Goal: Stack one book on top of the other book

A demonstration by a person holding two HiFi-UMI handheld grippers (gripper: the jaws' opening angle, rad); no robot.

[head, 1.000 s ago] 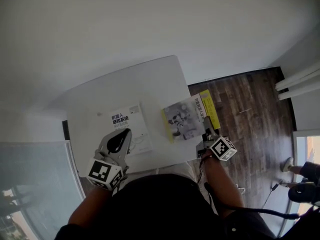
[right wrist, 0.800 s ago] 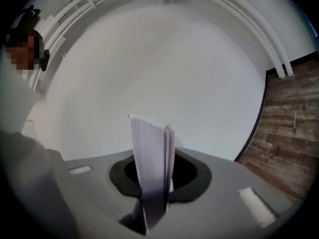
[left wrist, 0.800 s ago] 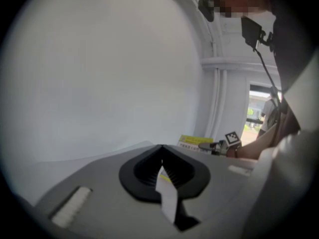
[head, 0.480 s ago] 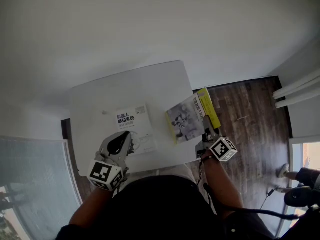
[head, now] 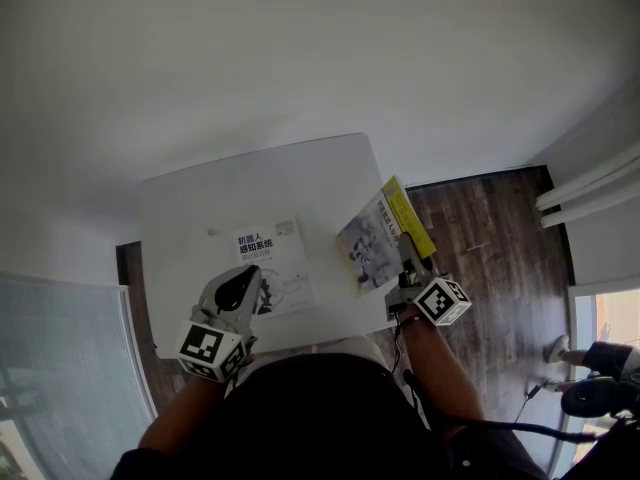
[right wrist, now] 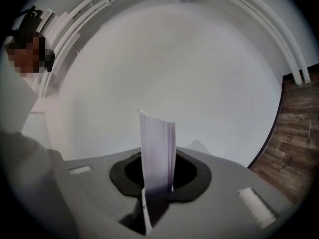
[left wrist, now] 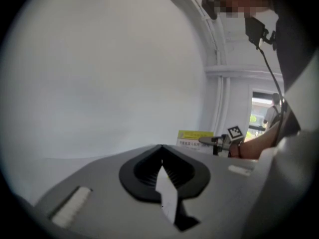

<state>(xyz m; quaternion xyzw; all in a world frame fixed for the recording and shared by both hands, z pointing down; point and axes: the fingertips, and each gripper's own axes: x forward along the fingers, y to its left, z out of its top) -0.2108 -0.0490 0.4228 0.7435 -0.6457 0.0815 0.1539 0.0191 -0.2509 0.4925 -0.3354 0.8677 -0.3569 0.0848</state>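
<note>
Books apart on white table (head: 260, 183): right gripper (head: 404, 268) fingers clamp tilted yellow-spined book (head: 372, 243) at right edge; left gripper (head: 243, 280) fingers pinch white book (head: 280, 258).

Table (head: 300, 178) smooth matt white; floor (head: 490, 238) dark wood; white book (head: 272, 256), yellow book (head: 372, 243) paper (covers slightly glossy).
</note>
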